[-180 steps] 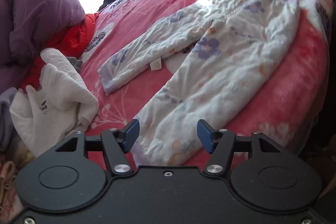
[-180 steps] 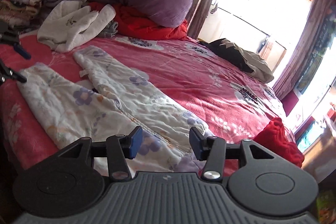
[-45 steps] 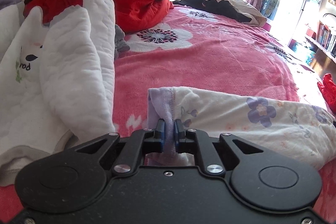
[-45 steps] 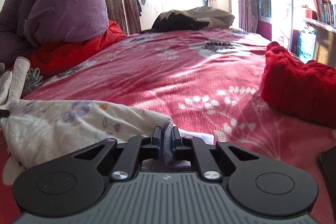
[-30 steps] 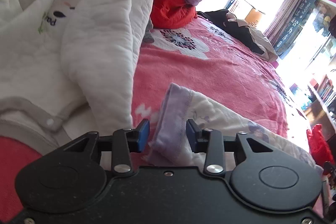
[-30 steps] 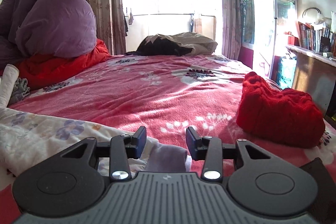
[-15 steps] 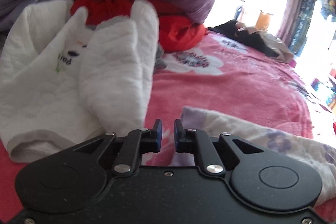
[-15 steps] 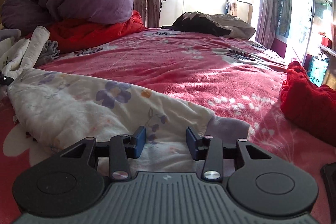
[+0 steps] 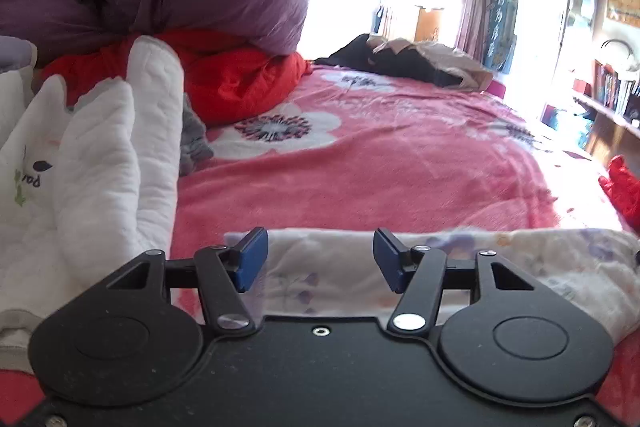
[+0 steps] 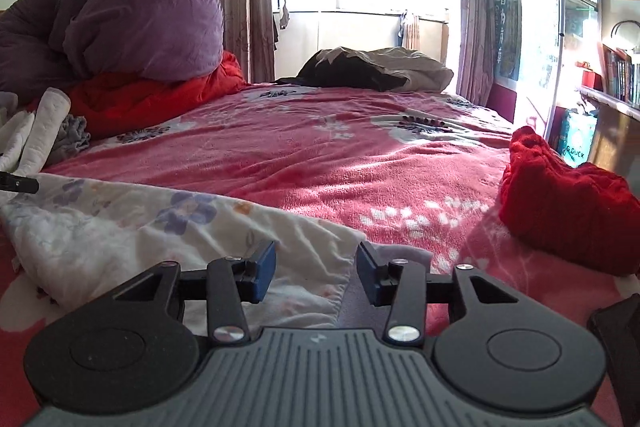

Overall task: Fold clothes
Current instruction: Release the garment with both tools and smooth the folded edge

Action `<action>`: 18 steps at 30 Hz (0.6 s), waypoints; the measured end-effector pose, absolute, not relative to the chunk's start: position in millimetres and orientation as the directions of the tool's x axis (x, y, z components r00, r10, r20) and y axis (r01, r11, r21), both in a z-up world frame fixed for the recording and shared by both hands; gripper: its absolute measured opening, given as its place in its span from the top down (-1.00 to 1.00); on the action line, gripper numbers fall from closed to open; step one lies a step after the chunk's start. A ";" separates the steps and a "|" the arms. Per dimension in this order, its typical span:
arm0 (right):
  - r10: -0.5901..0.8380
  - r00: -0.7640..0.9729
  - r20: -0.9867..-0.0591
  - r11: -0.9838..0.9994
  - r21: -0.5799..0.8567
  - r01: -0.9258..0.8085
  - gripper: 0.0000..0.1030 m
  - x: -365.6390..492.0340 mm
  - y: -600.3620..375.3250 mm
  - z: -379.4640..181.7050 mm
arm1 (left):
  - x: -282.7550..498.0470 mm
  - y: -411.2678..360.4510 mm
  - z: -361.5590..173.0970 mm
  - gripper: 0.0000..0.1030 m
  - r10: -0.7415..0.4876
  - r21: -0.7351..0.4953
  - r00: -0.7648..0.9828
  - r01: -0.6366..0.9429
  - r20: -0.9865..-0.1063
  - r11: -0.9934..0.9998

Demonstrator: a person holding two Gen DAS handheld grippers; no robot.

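The floral trousers (image 9: 500, 259) lie folded lengthwise along the near edge of the bed (image 9: 380, 163), a long strip running left to right. The left tongs (image 9: 320, 259) stand wide over the left end of the strip; their jaws have just been opening, and the cloth lies under the gap without either pad pressing it. The right tongs (image 10: 316, 269) are about half open over the right end, where a grey-lilac band (image 10: 404, 255) peeks out; nothing is pinched there either.

Risks, as I judge them:

- The strip sits close to the bed's near edge. A pull toward the person in the next fold could drag it off the edge.
- The top layer looks puffy and rumpled near the right tongs. A shallow pinch may take only that layer, so the fold would split and the trouser legs slide apart.
- The white garment (image 9: 100, 163) lies just left of the left tongs. A grab aimed too far left could catch it or drag it into the fold.
- If one end is lifted before the other, the strip would probably twist rather than fold squarely.
- The red knit (image 10: 560, 215) sits near the right end; carrying the left end across too far could land it against that pile.
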State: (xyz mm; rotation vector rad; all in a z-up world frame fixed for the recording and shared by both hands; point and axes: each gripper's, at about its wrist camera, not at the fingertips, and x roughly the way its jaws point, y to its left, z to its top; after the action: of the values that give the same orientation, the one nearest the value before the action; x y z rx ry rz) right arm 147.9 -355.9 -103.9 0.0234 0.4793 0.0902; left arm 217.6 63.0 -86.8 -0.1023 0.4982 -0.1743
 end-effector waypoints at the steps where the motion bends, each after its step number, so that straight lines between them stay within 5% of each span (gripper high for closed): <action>1: 0.081 0.876 -0.475 0.997 0.041 -0.071 0.12 153.0 -356.6 -106.8 | 217.2 61.5 -85.3 -0.12 -0.212 -0.156 0.866 0.157 -0.454 0.975; 5: 0.062 0.838 -0.542 0.998 0.047 -0.043 0.06 171.4 -360.9 -121.2 | 239.1 50.7 -118.7 -0.19 -0.159 -0.077 0.784 0.142 -0.601 0.987; 13: 0.043 0.858 -0.512 0.999 0.049 -0.020 0.02 164.5 -360.8 -117.0 | 216.7 44.2 -86.8 -0.11 -0.173 -0.046 0.855 0.173 -0.489 0.984; 18: 0.165 0.909 -0.382 0.986 0.030 -0.166 0.03 138.4 -336.0 -94.9 | 183.2 4.9 -71.4 -0.11 -0.404 -0.077 0.809 0.413 -0.427 0.908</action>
State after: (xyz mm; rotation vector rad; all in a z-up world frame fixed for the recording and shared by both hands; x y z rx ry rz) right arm 138.4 -336.0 -94.9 -0.0028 0.3934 0.1709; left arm 183.2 4.9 -71.4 0.0201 0.4523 -0.4366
